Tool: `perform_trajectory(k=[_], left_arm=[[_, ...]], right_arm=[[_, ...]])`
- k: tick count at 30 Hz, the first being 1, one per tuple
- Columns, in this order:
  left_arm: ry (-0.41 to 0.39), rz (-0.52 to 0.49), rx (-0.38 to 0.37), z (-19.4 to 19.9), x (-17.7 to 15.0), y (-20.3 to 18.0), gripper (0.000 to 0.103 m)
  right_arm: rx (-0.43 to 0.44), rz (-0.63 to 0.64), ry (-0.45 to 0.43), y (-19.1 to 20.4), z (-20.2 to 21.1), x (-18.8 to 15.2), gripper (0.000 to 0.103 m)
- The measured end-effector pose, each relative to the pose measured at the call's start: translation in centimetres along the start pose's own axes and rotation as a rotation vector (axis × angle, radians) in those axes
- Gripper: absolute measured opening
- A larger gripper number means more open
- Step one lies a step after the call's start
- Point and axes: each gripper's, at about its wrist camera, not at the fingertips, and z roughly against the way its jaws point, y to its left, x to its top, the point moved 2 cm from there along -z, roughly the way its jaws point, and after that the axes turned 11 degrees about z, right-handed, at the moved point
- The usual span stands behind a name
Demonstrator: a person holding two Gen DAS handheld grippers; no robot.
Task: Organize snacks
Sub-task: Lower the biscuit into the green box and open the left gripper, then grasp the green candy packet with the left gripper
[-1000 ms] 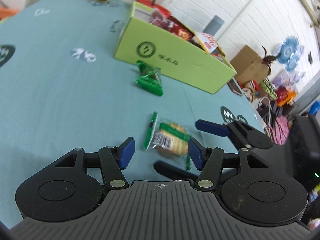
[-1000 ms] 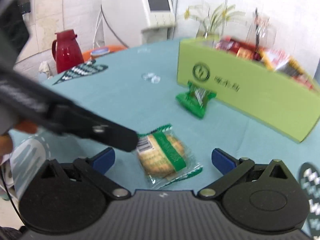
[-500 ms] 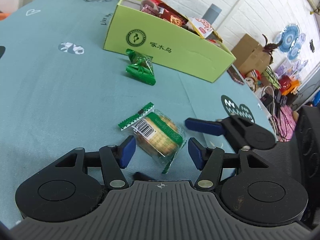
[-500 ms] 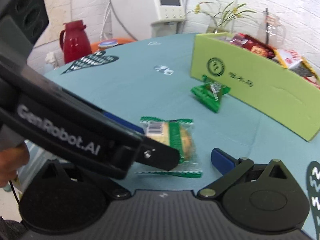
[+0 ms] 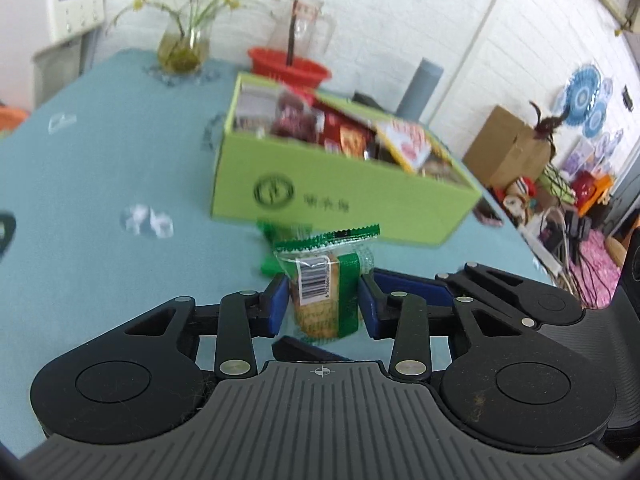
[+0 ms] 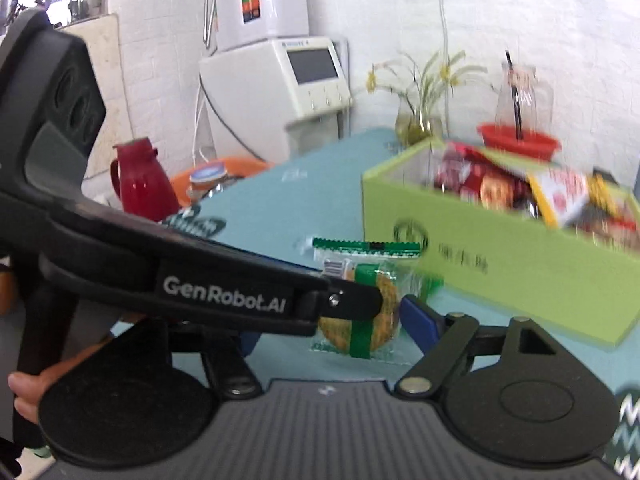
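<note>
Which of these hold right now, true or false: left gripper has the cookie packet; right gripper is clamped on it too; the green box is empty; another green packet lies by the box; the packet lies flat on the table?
1. The left gripper is shut on the cookie packet. True.
2. The right gripper is clamped on it. False: it is open.
3. The green box is empty. False: it holds snacks.
4. A green packet lies by the box. True.
5. The cookie packet lies flat. False: it is held upright.

Cracker packet (image 6: 360, 304) before green box (image 6: 520, 264)
</note>
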Motion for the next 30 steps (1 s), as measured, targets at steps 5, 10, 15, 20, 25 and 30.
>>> perform_trajectory(k=[5, 10, 15, 20, 25, 30], left_arm=[[-0.065, -0.004, -0.015, -1.2, 6.7, -0.3, 0.016], [-0.063, -0.016, -0.050, -5.5, 12.9, -0.6, 0.016], [-0.107, 0.012, -0.061, -5.5, 14.2, 0.6, 0.052], [-0.130, -0.039, -0.049, -2.6, 10.3, 1.3, 0.065], [-0.009, -0.084, -0.020, -3.3, 6.2, 1.8, 0.064], [0.141, -0.092, 0.045, -7.6, 3.9, 2.2, 0.032]], right_arm=[[-0.036, 0.077, -0.078, -2.6, -2.4, 5.4, 0.081], [-0.092, 0.080, -0.048, -7.2, -6.7, 9.4, 0.087], [-0.135, 0.013, -0.084, -9.6, -5.3, 8.6, 0.094], [-0.105, 0.015, -0.145, -6.8, -0.7, 4.7, 0.094], [0.017, 0.014, 0.009, -3.3, -1.8, 0.2, 0.094], [0.047, -0.012, 0.137, -3.4, -6.7, -1.5, 0.094]])
